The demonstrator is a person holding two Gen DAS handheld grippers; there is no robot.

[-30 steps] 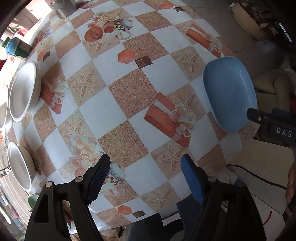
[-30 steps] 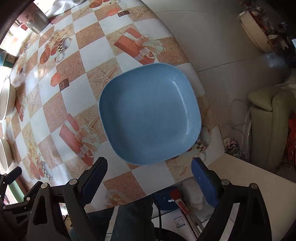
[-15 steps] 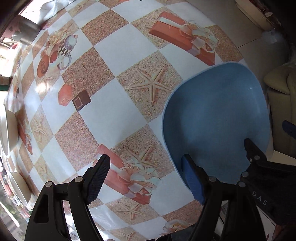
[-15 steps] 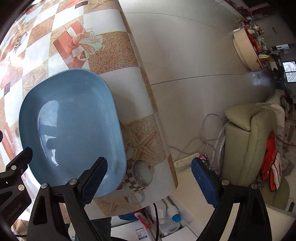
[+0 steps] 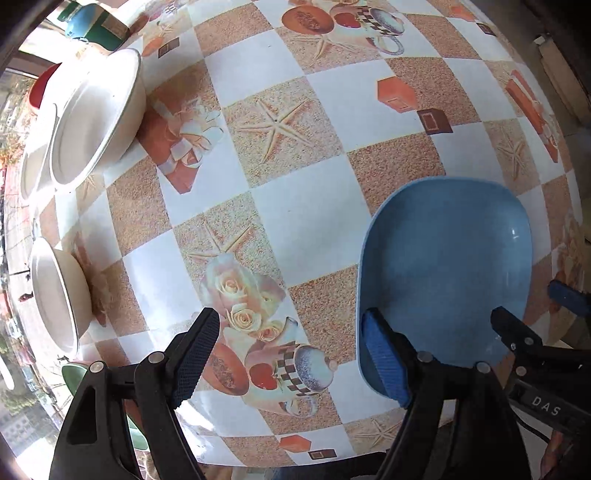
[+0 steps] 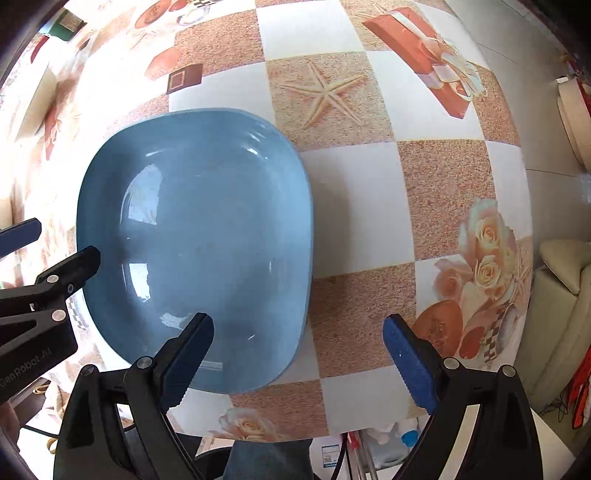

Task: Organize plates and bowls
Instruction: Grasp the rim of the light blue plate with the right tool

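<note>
A blue square plate (image 5: 447, 266) (image 6: 199, 240) lies near the table's front edge. My left gripper (image 5: 291, 358) stands open over the plate's left rim, one finger above the plate, the other above the tablecloth. My right gripper (image 6: 299, 354) is open over the plate's right rim in the same way. Nothing is held in either. The right gripper's finger also shows at the plate's far side in the left wrist view. Cream bowls (image 5: 96, 114) (image 5: 59, 295) sit along the table's left edge.
The table (image 5: 306, 221) carries a chequered cloth printed with starfish, gifts and roses. A blue-green container (image 5: 96, 26) and a red dish (image 5: 40, 88) stand at the far left corner. A green dish (image 5: 74, 373) lies at the lower left. A sofa (image 6: 561, 295) stands to the right.
Both grippers swung away and came back, lower and rolled. They now straddle the blue plate's opposite rims. Their jaws have stayed equally wide.
</note>
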